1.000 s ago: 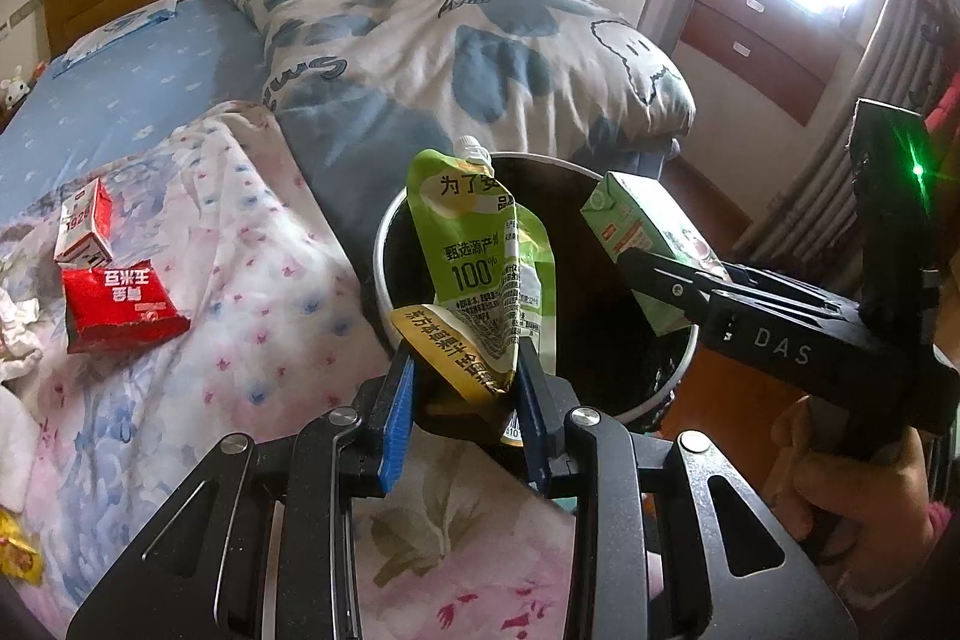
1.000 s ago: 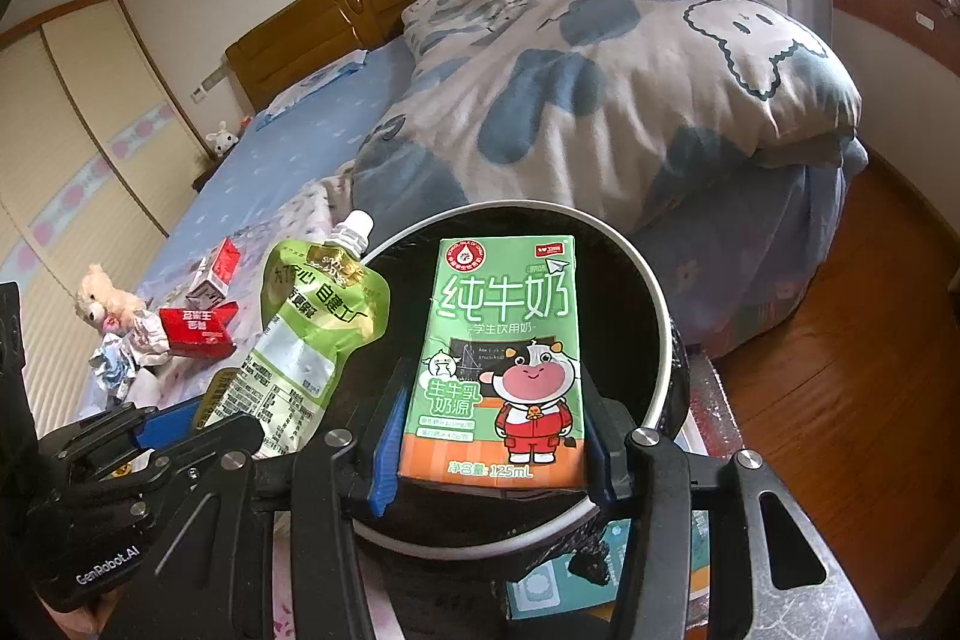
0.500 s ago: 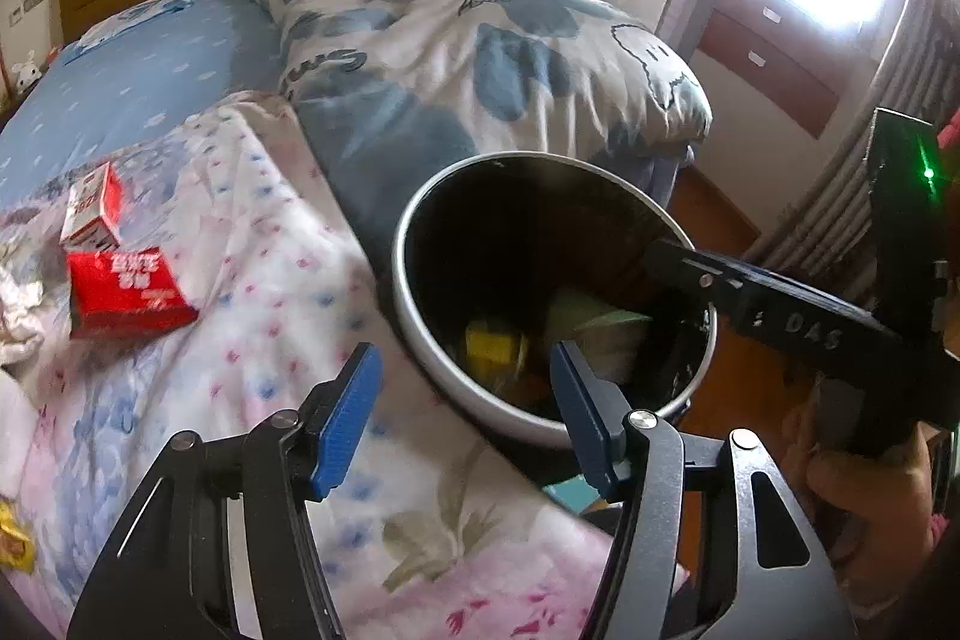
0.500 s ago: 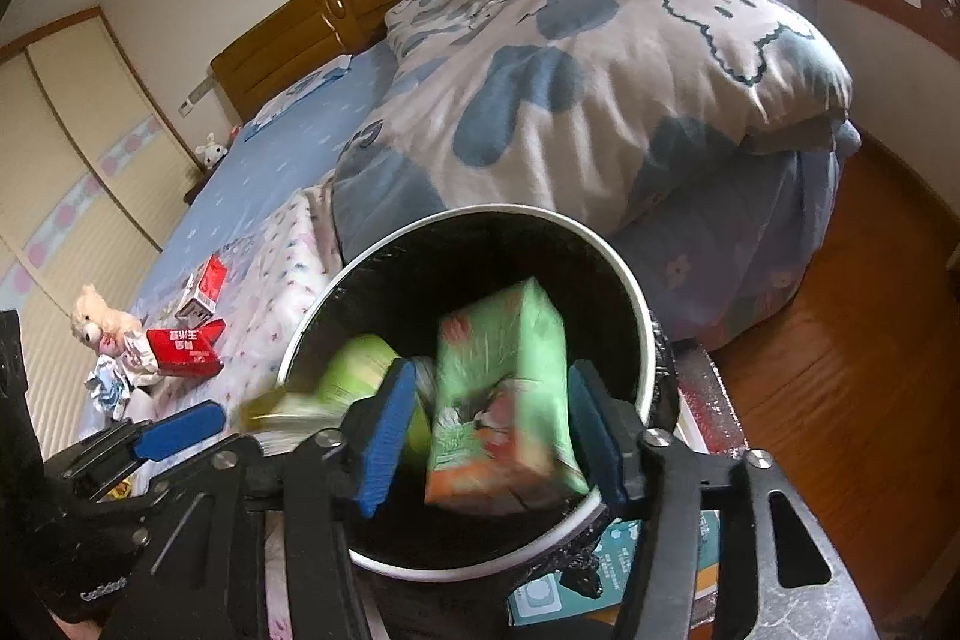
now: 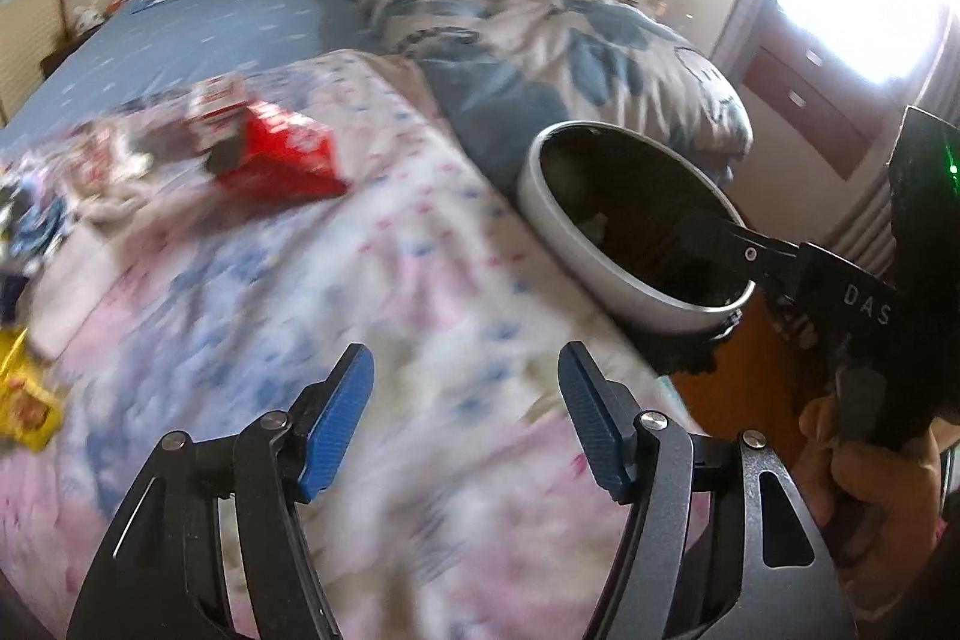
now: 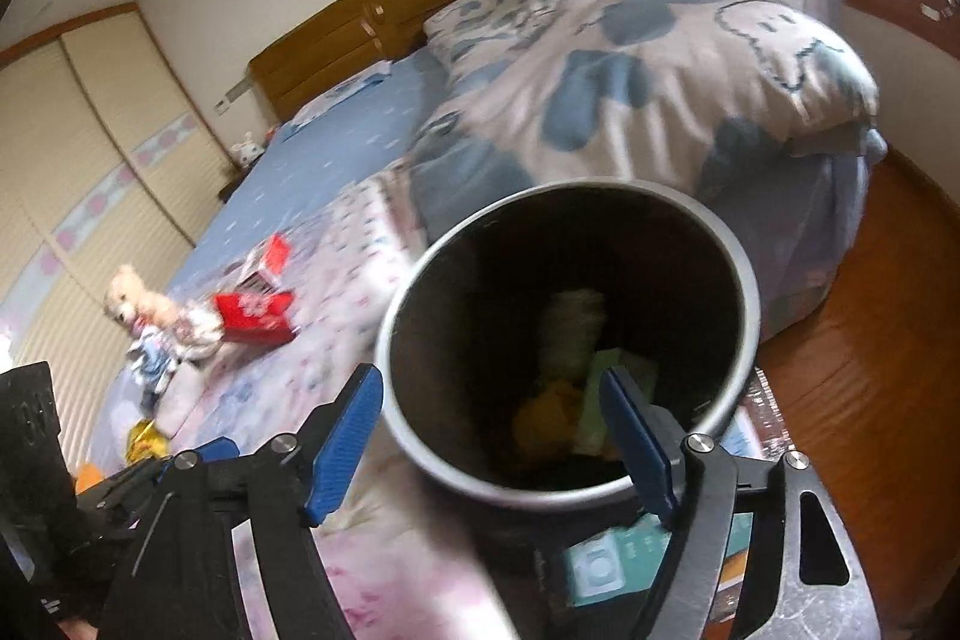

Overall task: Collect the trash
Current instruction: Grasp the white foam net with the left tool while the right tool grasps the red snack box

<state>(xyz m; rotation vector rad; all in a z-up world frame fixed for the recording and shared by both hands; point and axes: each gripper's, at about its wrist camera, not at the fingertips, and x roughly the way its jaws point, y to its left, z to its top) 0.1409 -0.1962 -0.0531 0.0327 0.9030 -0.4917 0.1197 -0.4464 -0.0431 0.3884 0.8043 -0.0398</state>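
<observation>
Red packet (image 5: pixel 282 160) flat on the floral bedspread (image 5: pixel 420 292), up and to the left of the left hand-held gripper (image 5: pixel 465 370), well apart from it. Blurred, so long axis hard to fix; seems to run from upper left to lower right across the left wrist view, roughly crosswise to the line of the fingers. Small red-and-white carton (image 5: pixel 219 97) just beyond it, touching or nearly so. Yellow wrapper (image 5: pixel 24 400) further left, near the edge of the bedspread.

Left hand-held gripper released, jaws opening, nothing between them but bedspread behind. Right hand-held gripper (image 6: pixel 489 400) likewise released and opening, poised over the near rim of the trash bin (image 6: pixel 408 400), gripping nothing. Green carton (image 6: pixel 618 382) and something yellow lying at the bottom of the bin.

From the right wrist view, same red packet (image 6: pixel 255 319) far off to the left, beside a toy bear (image 6: pixel 129 301), with the left tool between.

Judged nearer: the left side, by a clear margin. Likely next pick the red packet or the carton behind it. Calls for a swing up-left over the bedspread, and perhaps a slight roll of the wrist to take the packet across its narrow side. Soft cover beneath, so some risk of pinching cloth along with the foil.
</observation>
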